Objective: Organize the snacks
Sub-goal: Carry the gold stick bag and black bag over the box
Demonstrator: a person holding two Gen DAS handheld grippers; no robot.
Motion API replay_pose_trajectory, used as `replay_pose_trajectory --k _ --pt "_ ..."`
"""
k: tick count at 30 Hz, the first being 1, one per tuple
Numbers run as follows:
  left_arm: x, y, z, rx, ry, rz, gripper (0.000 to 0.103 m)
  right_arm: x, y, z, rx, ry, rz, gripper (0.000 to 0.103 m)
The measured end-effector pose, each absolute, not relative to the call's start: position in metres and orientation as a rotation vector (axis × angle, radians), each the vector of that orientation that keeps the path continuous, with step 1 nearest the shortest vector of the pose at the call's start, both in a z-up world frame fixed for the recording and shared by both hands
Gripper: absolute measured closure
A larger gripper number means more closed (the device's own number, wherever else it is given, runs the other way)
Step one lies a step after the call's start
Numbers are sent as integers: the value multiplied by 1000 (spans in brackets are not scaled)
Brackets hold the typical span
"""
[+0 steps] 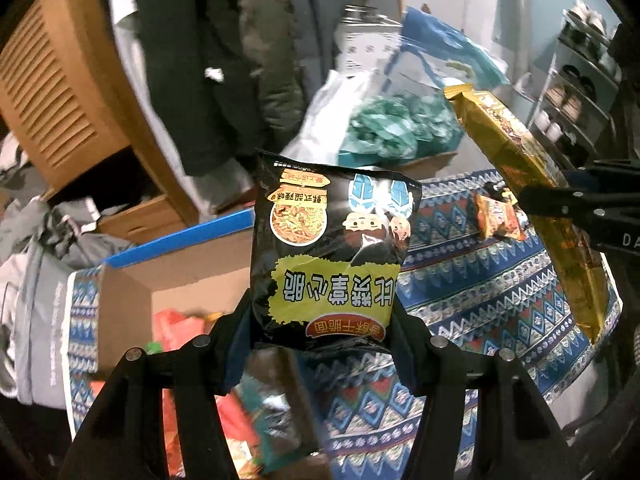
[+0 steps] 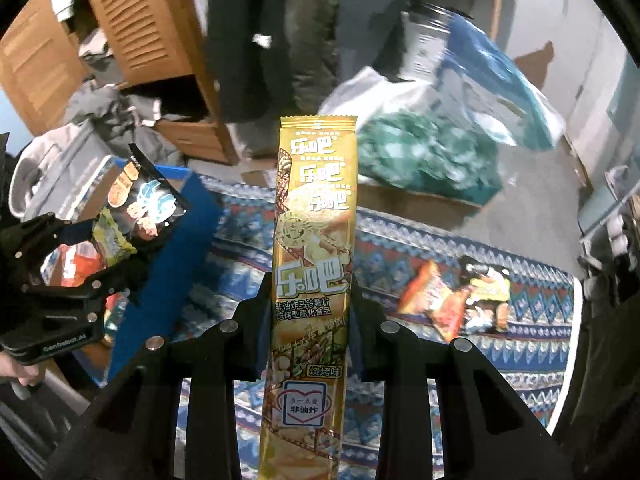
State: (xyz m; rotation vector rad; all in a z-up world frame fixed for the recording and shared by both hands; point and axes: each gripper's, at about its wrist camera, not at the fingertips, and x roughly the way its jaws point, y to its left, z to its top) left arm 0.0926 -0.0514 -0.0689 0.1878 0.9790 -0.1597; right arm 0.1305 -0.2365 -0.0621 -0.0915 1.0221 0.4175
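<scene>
My left gripper (image 1: 320, 320) is shut on the lower end of a black noodle-snack packet (image 1: 332, 248), which stands up between the fingers above the patterned cloth (image 1: 480, 300). My right gripper (image 2: 310, 308) is shut on a long gold crisp packet (image 2: 312, 260), upright in the right wrist view. Each wrist view catches the other side: the gold packet (image 1: 532, 168) in the right gripper (image 1: 560, 188), and the black packet (image 2: 148, 208) in the left gripper (image 2: 100, 248). A cardboard box (image 1: 132, 292) with a blue edge holds several snacks. Two or three snack packets (image 2: 456, 300) lie on the cloth (image 2: 400, 240).
A louvred wooden cabinet (image 1: 60, 92) and hanging dark coats (image 1: 224, 60) stand behind the box. White and teal plastic bags (image 2: 420, 152) lie on the floor beyond the cloth. A shoe rack (image 1: 580, 92) is at far right. A hand (image 2: 16, 368) holds the left gripper.
</scene>
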Motion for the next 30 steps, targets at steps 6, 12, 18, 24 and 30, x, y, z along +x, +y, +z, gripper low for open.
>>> replay_pose_trajectory --k 6,12,18,24,30 --pt "79 -12 -68 158 982 -92 42 126 -192 -57 -132 1023 496 74" --pt "72 32 -73 101 997 -32 42 124 -153 -57 -132 1047 572 74" --pt "62 70 -83 75 1008 33 42 120 -108 -58 -164 1064 624 74" --pt "51 109 -89 6 1026 81 42 119 -66 -64 -191 1092 667 74" --pt "46 130 -96 -37 1026 98 42 122 -32 -71 -183 1121 695 74"
